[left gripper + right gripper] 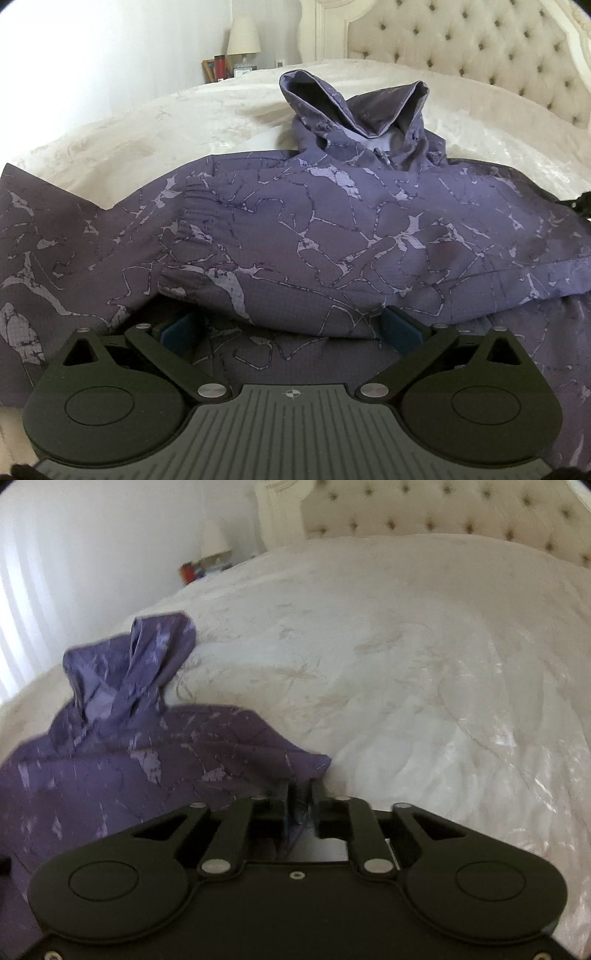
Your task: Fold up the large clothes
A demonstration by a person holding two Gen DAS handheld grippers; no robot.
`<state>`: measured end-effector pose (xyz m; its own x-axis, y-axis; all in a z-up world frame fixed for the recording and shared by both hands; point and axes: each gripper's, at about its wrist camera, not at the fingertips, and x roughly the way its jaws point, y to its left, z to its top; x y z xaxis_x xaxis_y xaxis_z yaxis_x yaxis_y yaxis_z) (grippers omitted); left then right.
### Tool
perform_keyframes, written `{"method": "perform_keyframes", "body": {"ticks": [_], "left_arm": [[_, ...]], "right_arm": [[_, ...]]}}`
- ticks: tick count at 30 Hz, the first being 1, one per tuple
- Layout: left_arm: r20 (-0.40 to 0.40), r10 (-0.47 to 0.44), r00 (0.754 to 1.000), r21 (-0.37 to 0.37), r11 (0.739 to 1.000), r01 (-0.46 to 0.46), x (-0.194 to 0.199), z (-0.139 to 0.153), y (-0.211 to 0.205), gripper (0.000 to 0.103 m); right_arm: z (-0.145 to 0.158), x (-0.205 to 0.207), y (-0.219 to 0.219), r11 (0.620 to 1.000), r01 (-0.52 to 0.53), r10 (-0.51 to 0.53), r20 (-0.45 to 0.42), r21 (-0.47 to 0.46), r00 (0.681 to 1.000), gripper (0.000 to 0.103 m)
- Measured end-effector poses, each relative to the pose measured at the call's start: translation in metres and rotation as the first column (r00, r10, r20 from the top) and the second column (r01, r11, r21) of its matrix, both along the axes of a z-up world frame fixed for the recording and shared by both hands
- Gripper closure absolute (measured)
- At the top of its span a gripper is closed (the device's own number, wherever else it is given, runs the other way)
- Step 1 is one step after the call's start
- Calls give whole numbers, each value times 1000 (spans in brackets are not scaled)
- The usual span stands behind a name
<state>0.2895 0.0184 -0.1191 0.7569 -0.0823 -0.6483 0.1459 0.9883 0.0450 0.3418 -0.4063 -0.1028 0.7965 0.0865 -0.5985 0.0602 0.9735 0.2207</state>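
**One purple jacket on a white bed, two grippers at its near edge**

White bedding [122,122] covers the one bed, with a tufted cream headboard [476,40] behind it and, at the far left corner, one lamp [243,37] beside a red can [219,67] and a picture frame [209,70].

One jacket [332,206], purple with pale marbled cracks, lies spread on the bedding, its hood [354,107] standing up toward the headboard. One sleeve [280,266] is folded across the body, its cuff end on the left.

Two grippers show, one per view. The left gripper [291,326] sits low on the cloth with its jaws spread wide; two blue pads [176,328] flank the lower edge of the folded sleeve, and nothing is pinched. The right gripper [300,794] has its jaws drawn narrow on a bunched fold at the jacket's right edge [306,760], with cloth hanging down between the fingers. That view is blurred, so how firmly the pads bite cannot be told.
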Motion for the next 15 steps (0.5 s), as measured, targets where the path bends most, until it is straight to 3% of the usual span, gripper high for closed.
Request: {"method": "perform_keyframes", "body": {"ticks": [2, 4, 9, 15], "left_arm": [[0, 1, 1000, -2, 1000, -1, 0, 0, 0, 0], [0, 3, 1000, -5, 1000, -3, 0, 0, 1, 0], [-13, -2, 1000, -20, 1000, 1, 0, 5, 3, 0], [-48, -27, 998, -106, 994, 21, -22, 28, 25, 0]], "right_arm": [[13, -9, -3, 999, 47, -47, 15, 1, 999, 50], [30, -21, -3, 997, 80, -80, 56, 11, 995, 41], [74, -61, 16, 995, 79, -85, 101, 60, 991, 7], [92, -94, 66, 991, 51, -62, 89, 121, 994, 1]]}}
